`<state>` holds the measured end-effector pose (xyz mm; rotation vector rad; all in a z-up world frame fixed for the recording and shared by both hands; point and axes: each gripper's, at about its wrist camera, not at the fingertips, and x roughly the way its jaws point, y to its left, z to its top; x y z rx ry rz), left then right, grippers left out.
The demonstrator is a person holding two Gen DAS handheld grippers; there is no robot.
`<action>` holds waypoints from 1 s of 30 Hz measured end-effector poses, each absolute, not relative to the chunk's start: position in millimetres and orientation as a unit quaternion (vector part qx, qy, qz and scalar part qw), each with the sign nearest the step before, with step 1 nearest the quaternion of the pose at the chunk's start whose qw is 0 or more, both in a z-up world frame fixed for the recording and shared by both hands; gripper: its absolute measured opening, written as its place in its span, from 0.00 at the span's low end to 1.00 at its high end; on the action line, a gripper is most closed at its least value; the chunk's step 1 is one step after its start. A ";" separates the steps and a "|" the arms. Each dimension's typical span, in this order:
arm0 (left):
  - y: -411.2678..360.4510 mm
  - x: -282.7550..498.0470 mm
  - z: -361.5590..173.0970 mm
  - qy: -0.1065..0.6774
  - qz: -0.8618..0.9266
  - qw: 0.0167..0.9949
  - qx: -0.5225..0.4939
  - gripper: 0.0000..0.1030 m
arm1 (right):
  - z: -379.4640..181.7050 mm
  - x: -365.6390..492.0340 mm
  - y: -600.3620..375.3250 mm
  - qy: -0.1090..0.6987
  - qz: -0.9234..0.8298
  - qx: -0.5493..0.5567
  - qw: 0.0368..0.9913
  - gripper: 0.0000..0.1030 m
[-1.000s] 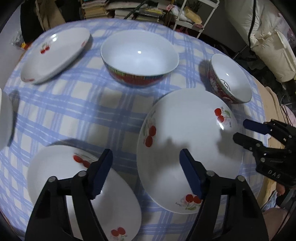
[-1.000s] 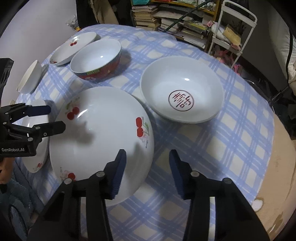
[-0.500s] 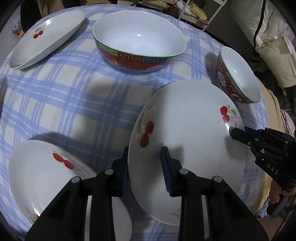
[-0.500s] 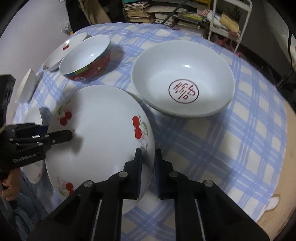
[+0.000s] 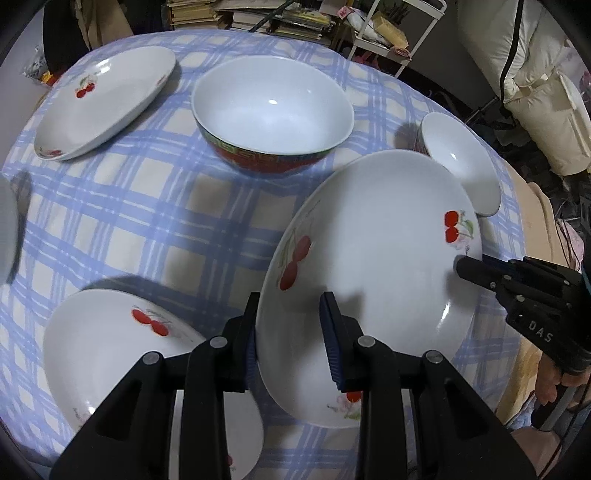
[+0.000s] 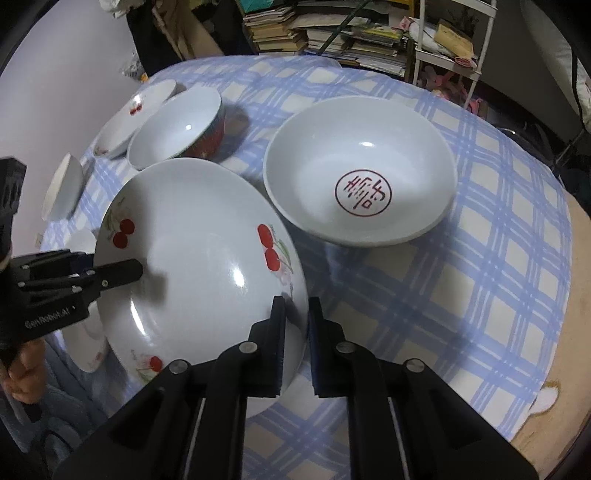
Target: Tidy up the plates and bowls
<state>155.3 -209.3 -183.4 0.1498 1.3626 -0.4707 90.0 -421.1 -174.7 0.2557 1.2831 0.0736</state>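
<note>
A large white cherry plate (image 5: 373, 266) is held between both grippers, lifted and tilted above the blue checked tablecloth. My left gripper (image 5: 290, 317) is shut on its near rim. My right gripper (image 6: 297, 317) is shut on the opposite rim; it also shows in the left wrist view (image 5: 476, 267). The plate also shows in the right wrist view (image 6: 199, 258). A second cherry plate (image 5: 122, 354) lies at the near left and a third (image 5: 107, 99) at the far left.
A red-sided bowl (image 5: 273, 114) stands at the middle back. A small bowl (image 5: 461, 162) sits behind the held plate. A wide bowl with a red emblem (image 6: 360, 170) is to the right. A shelf of books (image 6: 332, 33) and a white rack stand beyond the table.
Both grippers closed from open onto opposite rims of the large cherry plate. The plate has since risen off the cloth and tilted.
</note>
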 end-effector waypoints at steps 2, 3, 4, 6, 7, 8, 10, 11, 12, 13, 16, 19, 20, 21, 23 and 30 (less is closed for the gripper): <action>-206.2 156.2 -181.5 0.625 -0.214 0.748 0.063 0.29 | -169.9 89.4 -420.0 0.594 0.037 0.123 0.794 0.11; -204.2 155.5 -180.0 0.625 -0.215 0.748 0.062 0.29 | -167.2 88.9 -418.4 0.593 0.039 0.122 0.795 0.11; -202.2 154.3 -177.6 0.622 -0.216 0.750 0.063 0.27 | -165.1 88.2 -417.3 0.592 0.039 0.121 0.796 0.11; -190.8 155.7 -171.0 0.617 -0.219 0.754 0.063 0.26 | -159.6 87.7 -415.4 0.590 0.039 0.121 0.798 0.11; -186.0 153.9 -167.3 0.615 -0.219 0.755 0.060 0.26 | -155.3 87.8 -413.8 0.586 0.038 0.122 0.800 0.11; -184.4 154.1 -164.6 0.614 -0.217 0.756 0.057 0.26 | -152.6 87.7 -412.3 0.586 0.039 0.122 0.800 0.11; -177.8 154.4 -159.8 0.613 -0.215 0.758 0.053 0.26 | -147.2 89.1 -407.5 0.584 0.042 0.117 0.802 0.11; -174.4 153.9 -157.1 0.612 -0.214 0.760 0.052 0.26 | -144.3 89.7 -404.2 0.583 0.043 0.114 0.803 0.11; -172.4 153.0 -154.6 0.610 -0.211 0.762 0.049 0.26 | -141.7 90.0 -401.2 0.581 0.044 0.112 0.805 0.11; -167.5 152.6 -150.7 0.609 -0.209 0.764 0.046 0.26 | -138.8 89.9 -398.6 0.578 0.045 0.110 0.807 0.11; -150.2 151.5 -136.4 0.602 -0.205 0.771 0.043 0.26 | -128.4 91.4 -389.6 0.570 0.051 0.113 0.812 0.11; -137.4 149.3 -125.3 0.597 -0.197 0.777 0.041 0.26 | -118.3 93.8 -379.0 0.563 0.058 0.114 0.817 0.11; -130.8 148.9 -120.7 0.595 -0.193 0.779 0.040 0.26 | -114.5 94.8 -374.6 0.560 0.061 0.114 0.818 0.11; -127.2 148.7 -117.9 0.596 -0.191 0.779 0.039 0.26 | -111.1 95.7 -370.1 0.558 0.063 0.113 0.819 0.10; -116.8 147.9 -111.9 0.595 -0.187 0.781 0.036 0.26 | -103.7 97.7 -360.1 0.553 0.068 0.108 0.823 0.10; -70.8 140.6 -95.0 0.588 -0.163 0.792 0.022 0.26 | -85.2 106.5 -319.1 0.538 0.089 0.098 0.833 0.11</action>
